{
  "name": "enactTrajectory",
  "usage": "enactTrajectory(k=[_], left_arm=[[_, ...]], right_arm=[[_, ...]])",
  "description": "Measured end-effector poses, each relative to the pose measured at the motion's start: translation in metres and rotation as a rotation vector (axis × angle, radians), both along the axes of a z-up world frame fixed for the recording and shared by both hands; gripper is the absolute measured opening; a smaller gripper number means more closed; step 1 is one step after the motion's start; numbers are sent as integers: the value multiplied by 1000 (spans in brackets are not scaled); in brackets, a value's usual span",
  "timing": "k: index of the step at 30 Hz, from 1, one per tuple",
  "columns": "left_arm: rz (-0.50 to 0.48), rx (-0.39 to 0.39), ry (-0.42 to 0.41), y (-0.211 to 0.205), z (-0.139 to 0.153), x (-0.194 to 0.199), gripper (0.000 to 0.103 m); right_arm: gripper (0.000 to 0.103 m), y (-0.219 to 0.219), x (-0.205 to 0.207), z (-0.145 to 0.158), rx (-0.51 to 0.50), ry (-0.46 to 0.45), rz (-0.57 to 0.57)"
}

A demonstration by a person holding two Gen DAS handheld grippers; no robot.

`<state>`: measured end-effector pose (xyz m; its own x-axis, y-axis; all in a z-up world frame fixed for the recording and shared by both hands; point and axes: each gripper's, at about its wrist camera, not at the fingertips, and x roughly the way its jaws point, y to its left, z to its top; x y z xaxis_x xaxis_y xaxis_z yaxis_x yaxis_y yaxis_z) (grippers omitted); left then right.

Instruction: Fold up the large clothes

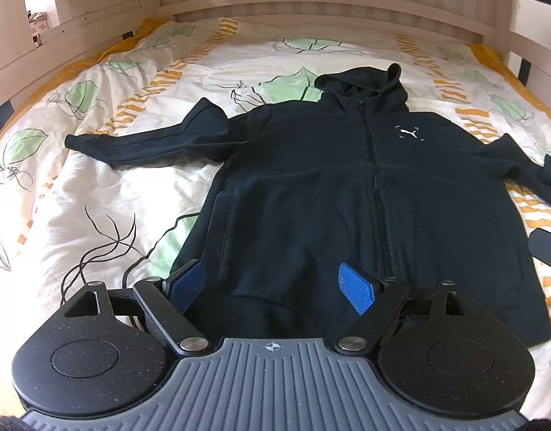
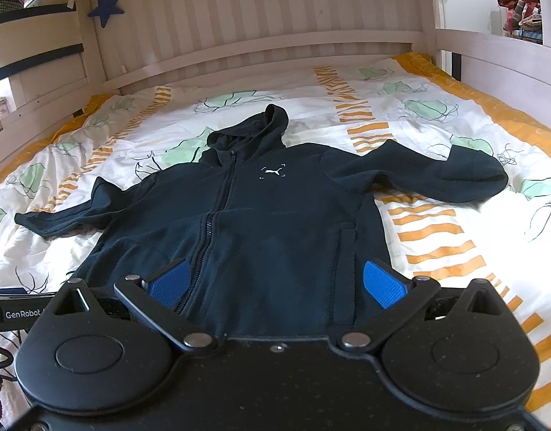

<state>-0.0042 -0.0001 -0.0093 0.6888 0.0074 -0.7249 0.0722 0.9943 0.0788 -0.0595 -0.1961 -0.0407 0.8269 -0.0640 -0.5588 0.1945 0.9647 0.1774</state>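
A black zip-up hoodie lies flat and face up on the bed, hood toward the headboard, both sleeves spread out sideways. The right wrist view shows the same hoodie with its small white chest logo. My left gripper hovers open over the hoodie's lower left part, blue pads wide apart, nothing between them. My right gripper is open too, above the lower right front beside the zipper, holding nothing. A piece of the right gripper shows at the left wrist view's right edge.
The hoodie rests on a white duvet printed with green leaves and orange stripes. A pale wooden headboard and side rails enclose the bed. A blue star hangs at the back left.
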Motion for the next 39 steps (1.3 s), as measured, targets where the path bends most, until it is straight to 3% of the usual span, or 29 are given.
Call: enactTrajectory(k=[30, 39], left_arm=[[6, -5, 39, 2, -10, 12, 81], [-61, -42, 32, -4, -15, 33, 81]], right_arm=[[103, 2, 13, -6, 24, 34, 30], [103, -10, 33, -20, 57, 76, 28]])
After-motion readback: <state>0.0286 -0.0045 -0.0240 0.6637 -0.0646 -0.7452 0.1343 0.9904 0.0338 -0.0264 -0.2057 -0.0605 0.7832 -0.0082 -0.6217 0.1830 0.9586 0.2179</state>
